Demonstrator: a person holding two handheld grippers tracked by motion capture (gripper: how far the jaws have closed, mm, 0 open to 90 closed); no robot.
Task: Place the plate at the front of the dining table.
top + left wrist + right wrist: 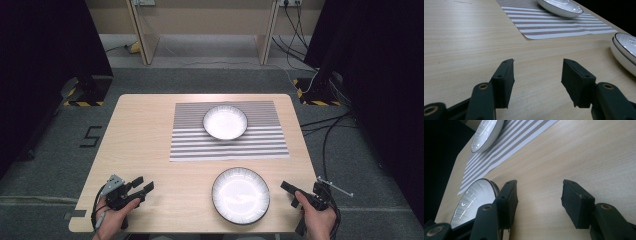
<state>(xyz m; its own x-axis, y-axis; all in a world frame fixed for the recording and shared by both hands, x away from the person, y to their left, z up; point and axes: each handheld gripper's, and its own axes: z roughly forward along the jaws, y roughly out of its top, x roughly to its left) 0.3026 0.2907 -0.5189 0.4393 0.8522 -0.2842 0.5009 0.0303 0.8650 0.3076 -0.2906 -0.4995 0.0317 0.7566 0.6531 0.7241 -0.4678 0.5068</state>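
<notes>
The pale wooden tabletop (145, 140) carries a striped placemat (229, 145) toward its far edge, nearer the right side. A white bowl (225, 121) sits on the far half of that mat. Closer, just off the near edge and right of the middle, stands a dark-rimmed plate (240, 195) on bare wood, apart from the mat.

The left gripper (141, 188) rests at the near left corner, jaws apart with nothing between them. The right gripper (289, 189) sits near the right edge beside the plate, jaws likewise apart and empty.

I'd judge the plate is what the right gripper is going for. Its rim is thin, glossy and low, so a shallow bite could slip, or a push might slide it over the near edge.

The right gripper view shows the plate (472, 200) very close beside the left jaw, closer than the high view suggests; the left gripper view catches that plate's outer wall (621, 58) and the mat's corner.
</notes>
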